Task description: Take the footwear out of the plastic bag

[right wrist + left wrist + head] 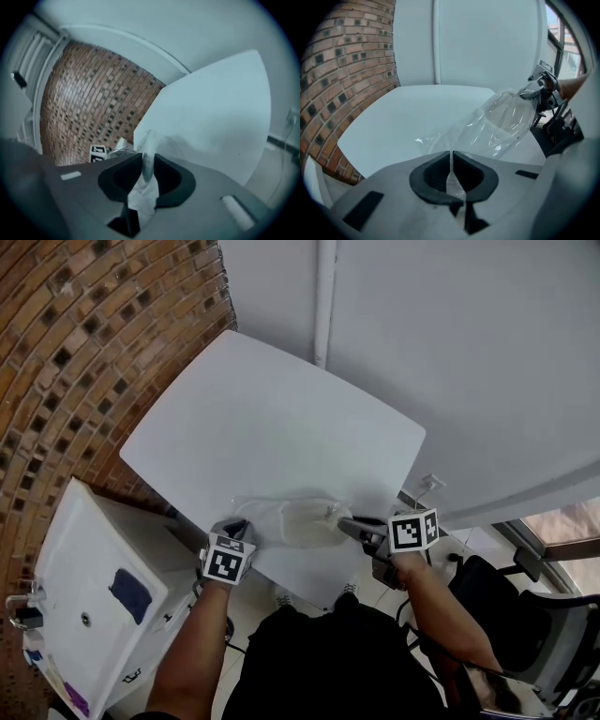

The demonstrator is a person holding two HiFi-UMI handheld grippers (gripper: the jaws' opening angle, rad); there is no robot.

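White table (272, 427) fills the middle of the head view, with rounded corners and its far half bare, so there is open room ahead of both hands. Its left edge runs close along a brick wall (84, 352); behind it stands a plain wall (450, 352) with a pipe (324, 296) running up it. A white cabinet (84, 577) sits low at the person's left, just beside the table's near corner, and a black chair (525, 606) stands at the right, near the right arm.

The bag (281, 517) is over the table's near edge, stretched between the two grippers. It is clear, thin and crinkled, catching light along its folds. The left gripper (451, 159) has its jaws nearly together, pinching a thin sheet of the film at the bag's left end. The right gripper (145, 164) is clamped on a bunched, whitish twist of the bag at its right end; in the left gripper view that end is held up off the table top. The footwear (505, 111) is inside the bag, toward the right gripper's end: pale, with a fine zigzag tread showing through the plastic. How many pieces are inside I cannot tell
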